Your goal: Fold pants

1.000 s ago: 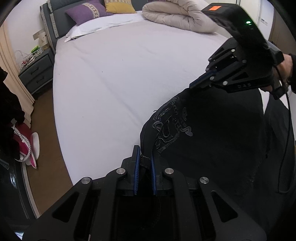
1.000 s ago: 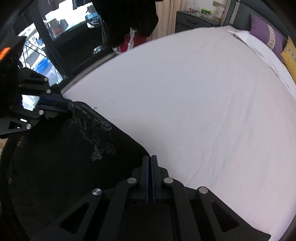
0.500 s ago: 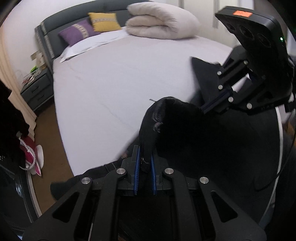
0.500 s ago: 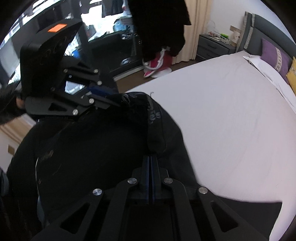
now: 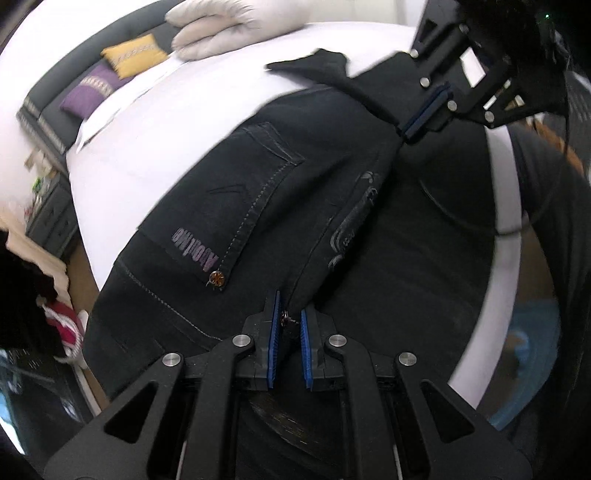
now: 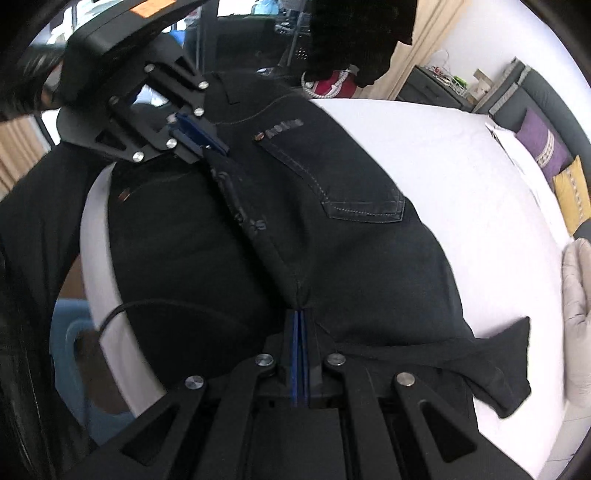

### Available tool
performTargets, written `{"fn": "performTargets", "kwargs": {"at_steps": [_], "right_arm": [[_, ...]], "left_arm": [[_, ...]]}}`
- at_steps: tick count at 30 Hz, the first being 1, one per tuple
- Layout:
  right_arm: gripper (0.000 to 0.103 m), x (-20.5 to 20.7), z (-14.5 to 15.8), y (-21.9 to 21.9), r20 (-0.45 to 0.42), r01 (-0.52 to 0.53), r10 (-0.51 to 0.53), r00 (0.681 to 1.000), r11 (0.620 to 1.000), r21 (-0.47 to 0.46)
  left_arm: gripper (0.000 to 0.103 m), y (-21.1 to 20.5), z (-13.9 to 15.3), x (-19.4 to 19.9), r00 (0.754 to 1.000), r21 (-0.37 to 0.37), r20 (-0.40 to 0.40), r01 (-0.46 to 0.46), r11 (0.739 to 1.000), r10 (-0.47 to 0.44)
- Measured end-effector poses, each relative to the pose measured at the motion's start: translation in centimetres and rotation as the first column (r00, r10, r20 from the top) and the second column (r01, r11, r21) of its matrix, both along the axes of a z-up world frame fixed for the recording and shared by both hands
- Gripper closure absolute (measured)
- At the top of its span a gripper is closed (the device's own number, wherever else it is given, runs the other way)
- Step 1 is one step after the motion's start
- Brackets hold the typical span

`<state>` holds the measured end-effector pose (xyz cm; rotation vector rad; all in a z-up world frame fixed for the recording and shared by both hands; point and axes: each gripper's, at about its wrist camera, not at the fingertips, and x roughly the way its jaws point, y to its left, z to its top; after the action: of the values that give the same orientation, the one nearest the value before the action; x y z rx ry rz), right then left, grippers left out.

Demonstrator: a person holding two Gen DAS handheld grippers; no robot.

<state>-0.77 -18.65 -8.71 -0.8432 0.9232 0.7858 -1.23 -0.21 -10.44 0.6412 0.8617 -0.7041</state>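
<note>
My left gripper [image 5: 287, 328] is clamped on a fold of the black pants [image 5: 280, 192] near a small copper rivet, blue pads pinching the cloth between them. My right gripper [image 6: 300, 343] is pressed together on another bunch of the same pants, pads almost meeting with the fabric squeezed in. Each gripper shows in the other's camera, holding the far end of the fold that runs between them.

The pants lie draped over the white bed [image 5: 155, 122] at its near edge, back pocket [image 6: 354, 192] facing up and a pant leg [image 6: 498, 354] trailing out flat on the sheet.

Around me: a rolled pale duvet [image 5: 236, 26] at the head of the bed, a yellow pillow [image 5: 135, 59] and a purple pillow [image 5: 86, 96] against the dark headboard [image 5: 40, 118], a grey nightstand [image 5: 51, 218] beside it. A red and white thing [image 6: 328, 86] sits on the floor past the bed's edge; a thin black cable [image 6: 155, 306] loops across the cloth near my right gripper
</note>
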Motion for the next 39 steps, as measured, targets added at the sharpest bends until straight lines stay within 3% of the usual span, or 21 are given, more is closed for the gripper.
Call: {"fn": "performTargets", "kwargs": {"at_steps": [4, 14, 18, 20, 21, 22, 24, 27, 32, 34, 39], "right_arm": [[0.1, -3.7, -1.3, 0.6, 0.046, -0.038, 0.043, 0.998, 0.995, -0.093], [0.102, -8.3, -1.5, 0.6, 0.037, -0.025, 0.03, 0.999, 0.992, -0.121], [0.099, -7.6, 0.3, 0.2, 0.165, 0.064, -0.056, 0.985, 0.997, -0.044], [0.063, -6.6, 1.0, 0.0, 0.236, 0.094, -0.086, 0.968, 0.995, -0.025], [0.039, -6.6, 1.1, 0.0, 0.275, 0.077, -0.067, 0.959, 0.997, -0.026], [0.036, -6.6, 1.2, 0.0, 0.305, 0.055, -0.045, 0.951, 0.998, -0.026], [0.036, -6.8, 0.6, 0.1, 0.339, 0.003, 0.018, 0.941, 0.998, -0.063], [0.057, -5.8, -1.7, 0.7, 0.314, -0.033, 0.084, 0.946, 0.986, -0.163], [0.068, -4.1, -2.8, 1.4, 0.3, -0.015, 0.07, 0.951, 0.983, -0.181], [0.099, -3.5, -4.0, 1.4, 0.28, -0.012, 0.077, 0.957, 0.974, -0.227], [0.099, -4.0, -2.7, 1.1, 0.272, 0.013, 0.042, 0.961, 0.981, -0.194]], "left_arm": [[0.094, -0.2, 0.3, -1.7, 0.999, -0.017, -0.002, 0.05, 0.999, -0.05], [0.094, 1.3, 1.4, -2.9, 0.997, -0.04, -0.012, 0.076, 0.996, -0.077], [0.094, 1.5, 1.5, -2.5, 0.997, -0.02, 0.003, 0.079, 0.997, -0.079], [0.094, 1.5, 1.7, -2.2, 0.998, -0.028, 0.009, 0.059, 0.998, -0.058], [0.094, 1.6, 1.7, -2.5, 0.998, -0.032, 0.011, 0.055, 0.998, -0.054], [0.094, 1.7, 1.7, -2.6, 0.999, -0.036, 0.014, 0.049, 0.998, -0.049], [0.094, 1.9, 1.9, -2.5, 0.999, -0.046, 0.016, 0.042, 0.998, -0.042], [0.094, 2.0, 2.0, -2.4, 0.999, -0.063, 0.013, 0.036, 0.997, -0.035], [0.094, 2.3, 1.9, -2.2, 1.0, -0.075, 0.009, 0.028, 0.997, -0.028], [0.094, 2.3, 1.7, -1.9, 1.0, -0.08, 0.0, 0.023, 0.997, -0.023], [0.094, 2.4, 1.8, -2.4, 0.999, -0.087, -0.018, 0.038, 0.995, -0.04]]}}
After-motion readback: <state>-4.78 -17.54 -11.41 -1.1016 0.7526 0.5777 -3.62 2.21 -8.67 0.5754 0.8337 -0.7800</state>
